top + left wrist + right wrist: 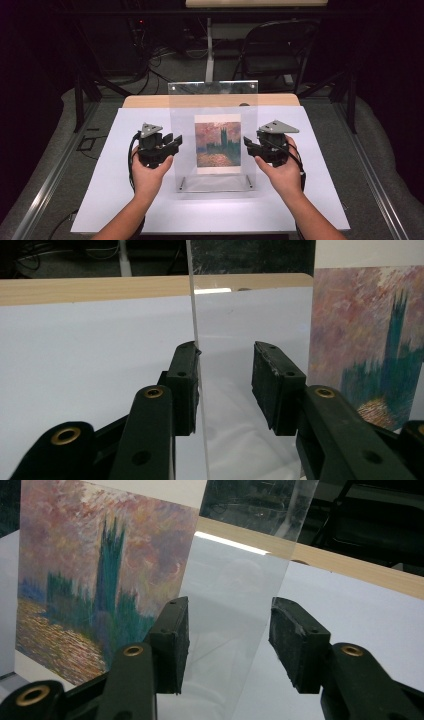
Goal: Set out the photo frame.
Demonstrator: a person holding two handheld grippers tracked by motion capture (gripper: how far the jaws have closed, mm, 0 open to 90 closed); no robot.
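- Left gripper (176,143): open, jaws astride the clear frame's (214,100) left edge.
- Right gripper (248,145): open around its right edge.
- Frame upright, holding a hazy painting (217,144).

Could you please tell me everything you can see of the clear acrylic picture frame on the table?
The clear acrylic picture frame stands upright on the white table sheet, a painting print of a dark tower under a pink sky sandwiched inside. Small metal studs mark its corners. The left gripper and right gripper straddle its side edges; one left pad lies against the left edge.
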